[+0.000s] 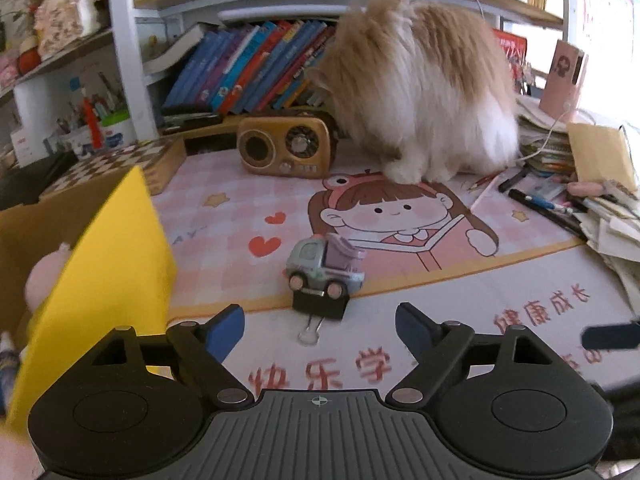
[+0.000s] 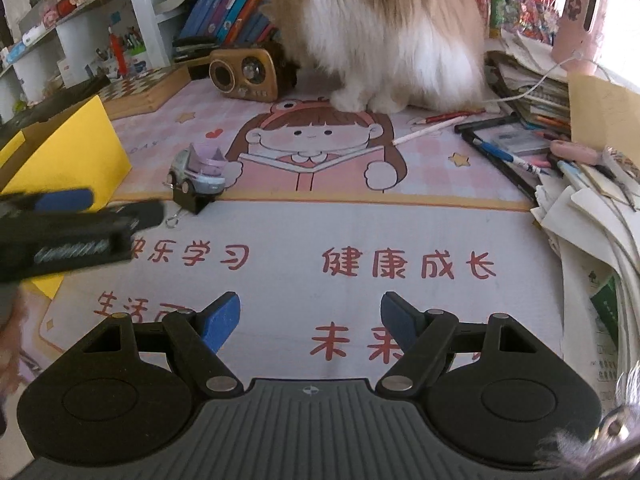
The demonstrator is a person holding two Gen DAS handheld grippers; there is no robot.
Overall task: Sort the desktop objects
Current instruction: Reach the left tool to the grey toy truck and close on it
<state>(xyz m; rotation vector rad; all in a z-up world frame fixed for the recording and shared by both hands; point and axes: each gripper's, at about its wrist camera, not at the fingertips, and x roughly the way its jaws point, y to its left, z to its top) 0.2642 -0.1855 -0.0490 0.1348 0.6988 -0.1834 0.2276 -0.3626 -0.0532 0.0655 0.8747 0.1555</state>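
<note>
Both grippers stand spread and empty: the left gripper [image 1: 320, 322] lines up just short of the toy truck [image 1: 325, 264], which rests against a black binder clip [image 1: 319, 305], seemingly to bracket it; the right gripper [image 2: 310, 316] hangs well behind the truck.

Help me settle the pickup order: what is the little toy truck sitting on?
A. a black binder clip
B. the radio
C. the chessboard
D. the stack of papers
A: the toy truck rests its wheels on the black binder clip at the desk mat's picture border.
</note>
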